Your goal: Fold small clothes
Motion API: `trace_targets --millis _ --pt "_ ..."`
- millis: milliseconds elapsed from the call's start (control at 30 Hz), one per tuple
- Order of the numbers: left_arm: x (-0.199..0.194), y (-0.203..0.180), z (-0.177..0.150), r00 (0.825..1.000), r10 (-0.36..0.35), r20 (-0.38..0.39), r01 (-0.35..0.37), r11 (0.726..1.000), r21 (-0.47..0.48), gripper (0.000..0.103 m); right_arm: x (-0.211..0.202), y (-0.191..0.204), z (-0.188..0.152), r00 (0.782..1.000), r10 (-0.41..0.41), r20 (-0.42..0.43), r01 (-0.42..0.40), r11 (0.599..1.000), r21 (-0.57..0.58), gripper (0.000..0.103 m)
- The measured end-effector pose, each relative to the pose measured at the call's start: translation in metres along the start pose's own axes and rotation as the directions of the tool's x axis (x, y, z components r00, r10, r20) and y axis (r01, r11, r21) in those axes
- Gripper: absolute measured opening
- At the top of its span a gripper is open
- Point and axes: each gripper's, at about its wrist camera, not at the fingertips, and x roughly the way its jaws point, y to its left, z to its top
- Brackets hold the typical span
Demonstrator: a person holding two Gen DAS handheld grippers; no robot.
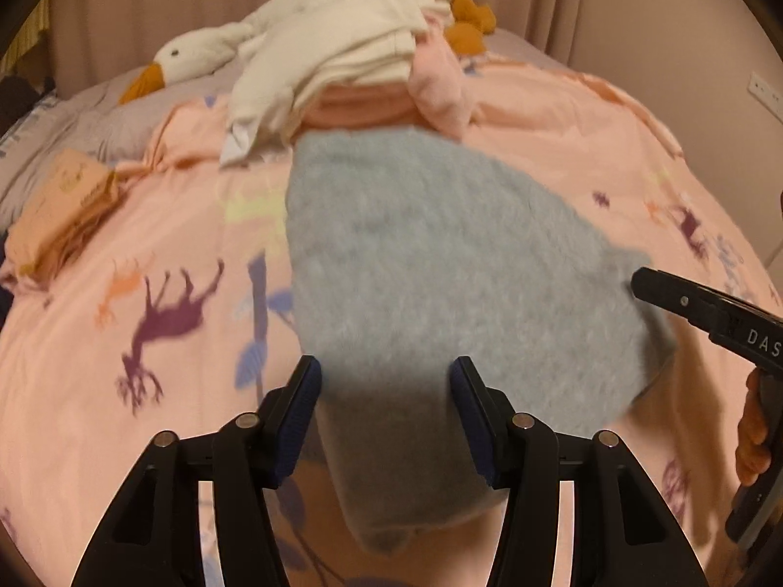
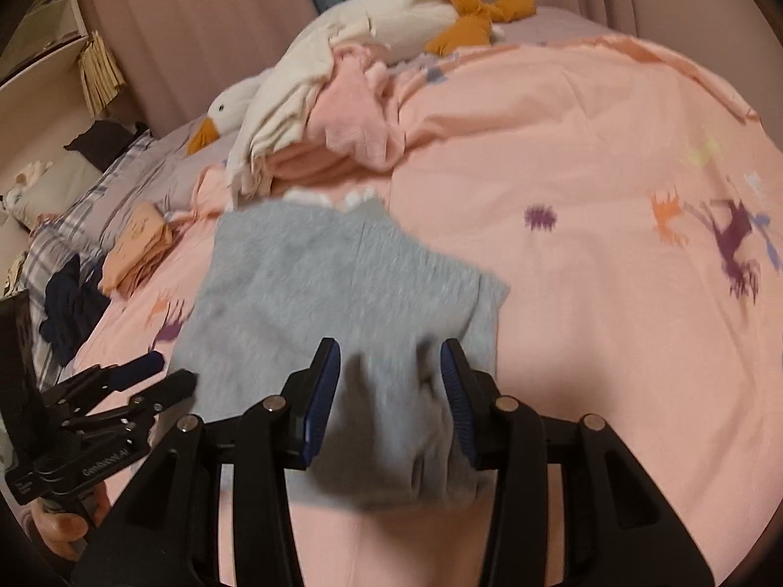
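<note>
A small grey fleecy garment lies spread on the pink bedcover. It also shows in the right wrist view. My left gripper is open, its jaws wide apart over the garment's near edge. My right gripper is open too, jaws wide apart over a bunched near part of the garment. The right gripper shows at the garment's right edge in the left wrist view. The left gripper shows at the garment's left edge in the right wrist view.
A pile of cream and pink clothes lies behind the garment, against a white goose plush. A folded peach item lies at the left. Pillows and dark clothes lie further left. Curtains hang behind the bed.
</note>
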Motion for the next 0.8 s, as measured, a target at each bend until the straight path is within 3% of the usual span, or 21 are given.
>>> trace_targets --millis 133,267,500,633,800 --pt "0.001 -0.002 -0.004 1.0 0.003 -0.001 -0.003 1.0 -0.007 0.054 0.022 -0.011 -0.017 0.996 -0.045 -0.071 0.047 0.998 0.029 0.042" --pt "-0.003 0.0 -0.01 1.0 -0.014 -0.014 0.014 1.0 -0.021 0.054 0.02 -0.018 -0.021 0.998 -0.023 -0.062 0.028 0.997 0.074 0.041" --pt "-0.01 -0.003 -0.022 1.0 -0.023 -0.02 0.022 1.0 -0.02 0.054 -0.002 -0.011 -0.028 0.999 -0.02 -0.036 0.022 0.998 0.051 0.044" --pt "-0.009 -0.006 -0.027 1.0 -0.013 -0.021 0.013 1.0 0.002 0.054 0.006 -0.014 -0.034 0.997 -0.041 -0.068 0.045 0.998 0.046 0.044" --pt "-0.011 0.001 -0.033 0.997 -0.064 -0.053 0.063 0.997 -0.033 0.056 0.007 -0.019 -0.036 0.997 -0.024 -0.08 0.03 0.996 0.079 0.045"
